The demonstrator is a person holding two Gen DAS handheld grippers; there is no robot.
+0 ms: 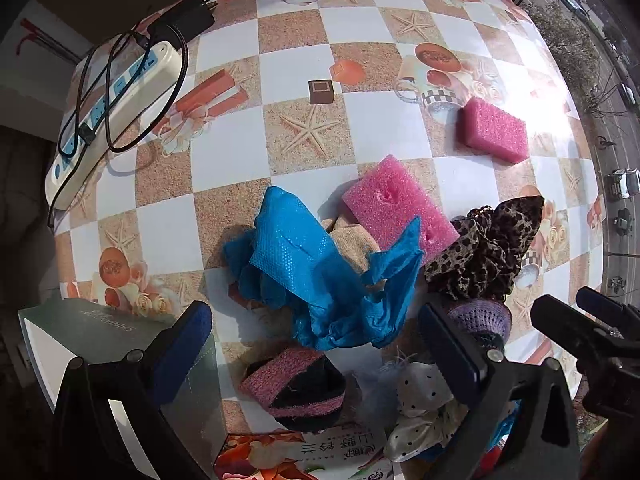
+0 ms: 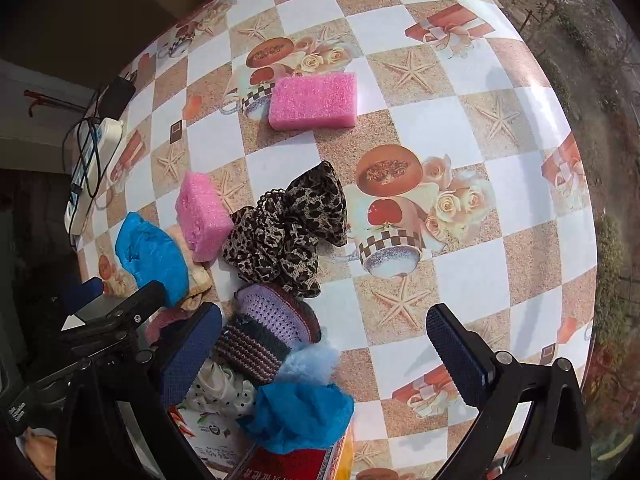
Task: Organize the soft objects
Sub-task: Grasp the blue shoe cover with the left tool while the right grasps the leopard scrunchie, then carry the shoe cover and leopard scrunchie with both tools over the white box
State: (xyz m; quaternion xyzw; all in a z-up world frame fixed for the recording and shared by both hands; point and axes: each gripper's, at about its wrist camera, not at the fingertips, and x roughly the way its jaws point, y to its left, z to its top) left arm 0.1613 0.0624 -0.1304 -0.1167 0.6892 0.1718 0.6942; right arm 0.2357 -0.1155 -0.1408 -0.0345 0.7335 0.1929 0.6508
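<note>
Directly ahead of the left hand-held gripper (image 1: 316, 354) lies the blue glove (image 1: 324, 276).

Both wrist views downward; shared leopard scrunchie (image 1: 484, 248)

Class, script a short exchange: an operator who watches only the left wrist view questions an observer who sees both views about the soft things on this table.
Operator: The left tool hides most of the purple knit piece. What is below it?
Observer: A dark striped knit band lies against it.
Operator: Is the right tool holding anything?
Observer: No, it is open and grips nothing.
</note>
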